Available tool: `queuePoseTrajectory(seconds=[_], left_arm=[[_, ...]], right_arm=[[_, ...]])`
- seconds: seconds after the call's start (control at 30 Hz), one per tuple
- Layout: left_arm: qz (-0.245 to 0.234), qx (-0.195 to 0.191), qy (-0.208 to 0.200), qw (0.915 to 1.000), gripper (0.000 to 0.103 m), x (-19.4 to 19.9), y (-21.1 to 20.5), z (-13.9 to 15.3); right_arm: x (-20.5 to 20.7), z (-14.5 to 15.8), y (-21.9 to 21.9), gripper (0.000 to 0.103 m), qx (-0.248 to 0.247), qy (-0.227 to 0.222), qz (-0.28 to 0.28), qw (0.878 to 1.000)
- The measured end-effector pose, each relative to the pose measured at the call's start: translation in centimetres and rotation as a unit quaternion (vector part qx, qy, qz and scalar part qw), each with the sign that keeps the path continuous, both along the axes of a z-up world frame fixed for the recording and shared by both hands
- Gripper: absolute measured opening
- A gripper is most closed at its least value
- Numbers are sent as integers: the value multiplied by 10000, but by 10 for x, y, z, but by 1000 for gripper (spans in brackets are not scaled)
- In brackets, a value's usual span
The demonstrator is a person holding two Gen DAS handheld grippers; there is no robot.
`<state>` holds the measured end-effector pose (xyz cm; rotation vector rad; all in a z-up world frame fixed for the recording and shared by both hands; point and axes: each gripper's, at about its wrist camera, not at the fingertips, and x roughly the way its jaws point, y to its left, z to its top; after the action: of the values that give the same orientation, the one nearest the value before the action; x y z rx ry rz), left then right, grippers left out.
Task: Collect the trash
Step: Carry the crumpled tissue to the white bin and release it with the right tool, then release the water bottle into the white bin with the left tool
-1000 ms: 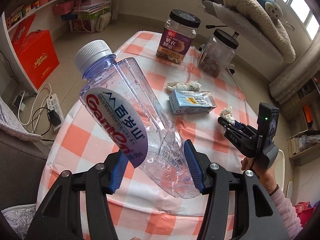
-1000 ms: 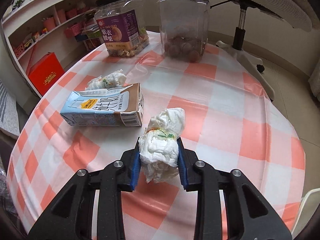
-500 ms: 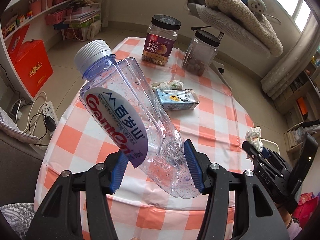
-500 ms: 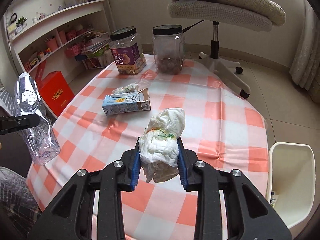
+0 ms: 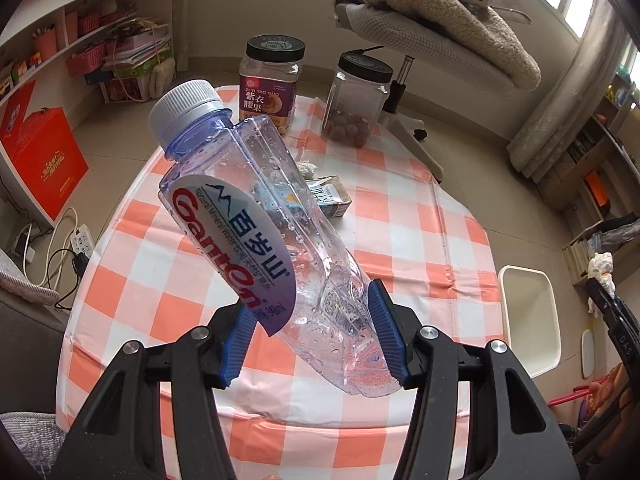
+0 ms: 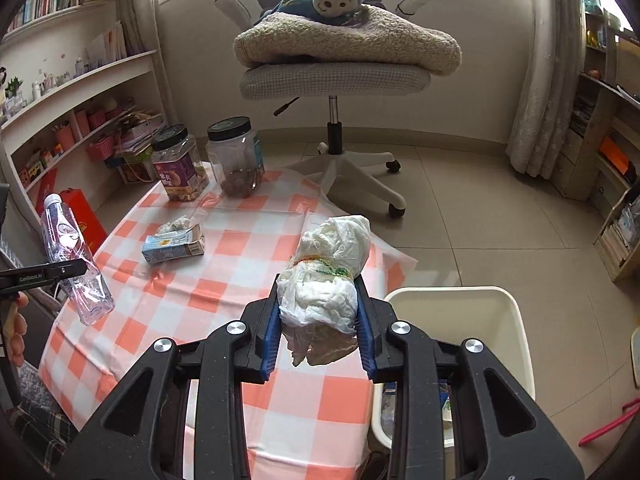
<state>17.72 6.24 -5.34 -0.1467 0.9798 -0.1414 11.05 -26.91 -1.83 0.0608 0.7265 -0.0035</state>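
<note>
My left gripper (image 5: 312, 336) is shut on an empty clear plastic bottle (image 5: 256, 216) with a white cap, held tilted above the near left side of the checked table (image 5: 400, 232). The bottle also shows in the right wrist view (image 6: 74, 268). My right gripper (image 6: 318, 328) is shut on a crumpled white paper wad (image 6: 328, 276), held high beside the table's right edge, near a white bin (image 6: 516, 336) on the floor. A milk carton (image 6: 174, 246) and another paper wad (image 6: 174, 225) lie on the table.
Two black-lidded snack jars (image 6: 180, 168) (image 6: 236, 156) stand at the table's far end. An office chair (image 6: 336, 76) with a blanket and a plush toy stands behind. Shelves line the left wall (image 6: 76, 120). The white bin also shows in the left wrist view (image 5: 528, 316).
Both grippers have risen and pulled back from the table with their loads. My right gripper has moved right, and the white bin has come into view beside it.
</note>
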Motion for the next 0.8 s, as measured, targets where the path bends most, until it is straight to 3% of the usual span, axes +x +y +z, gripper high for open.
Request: queuePoseTrajectory(seconds=[0.17, 0.27, 0.5, 0.6, 0.67, 0.8], left_arm=[[-227, 59, -8, 9997, 55, 4, -28, -3], [-343, 90, 2, 9994, 55, 6, -43, -5], [-599, 85, -16, 9982, 55, 11, -81, -6], [-751, 37, -79, 9971, 55, 13, -101, -3], [-902, -12, -145, 9958, 55, 14, -116, -1], [-1163, -151, -322, 9926, 55, 13, -146, 6]], right_arm=[[-5, -10, -51, 30, 188, 42, -627, 9978], [-6, -22, -73, 30, 335, 283, -930, 9947], [-10, -29, -98, 32, 102, 377, -1364, 9899], [-13, -30, -108, 43, 82, 414, -1564, 9868], [-17, -25, -115, 69, 54, 288, -1751, 9841], [-30, -15, -132, 80, 151, -3, -2113, 9773]])
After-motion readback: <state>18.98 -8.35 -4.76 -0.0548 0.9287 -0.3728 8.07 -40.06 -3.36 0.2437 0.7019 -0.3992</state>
